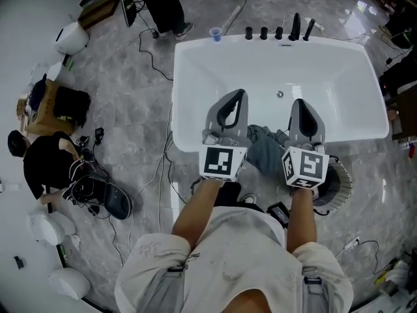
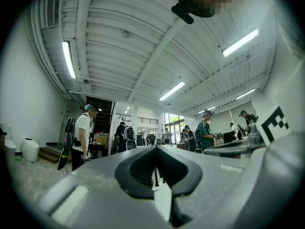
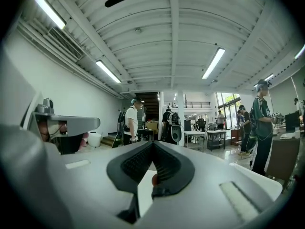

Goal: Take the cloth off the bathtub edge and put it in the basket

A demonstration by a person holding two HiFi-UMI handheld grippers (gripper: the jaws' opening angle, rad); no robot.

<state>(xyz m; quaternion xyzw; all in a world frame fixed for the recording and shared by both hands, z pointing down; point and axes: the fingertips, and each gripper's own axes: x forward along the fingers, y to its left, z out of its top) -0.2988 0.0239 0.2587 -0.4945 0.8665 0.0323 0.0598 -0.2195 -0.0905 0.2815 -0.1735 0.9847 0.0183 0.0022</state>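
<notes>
A grey-blue cloth (image 1: 262, 150) lies crumpled over the near rim of the white bathtub (image 1: 189, 77). My left gripper (image 1: 242, 94) hangs above the tub just left of the cloth, and my right gripper (image 1: 298, 102) just right of it. Both point level across the tub and neither touches the cloth. In the left gripper view the left gripper (image 2: 155, 147) has its jaws together with nothing between them. The right gripper (image 3: 152, 142) is shut and empty too. A round basket (image 1: 339, 185) stands on the floor by the tub's near right corner, partly hidden behind my right gripper's marker cube.
A blue cup (image 1: 215, 34) and several black tap fittings (image 1: 280, 31) stand on the tub's far rim. Cables (image 1: 153, 57) trail over the marble floor at left, where a person (image 1: 39, 165) sits among gear. A black device (image 1: 280, 211) lies near my feet.
</notes>
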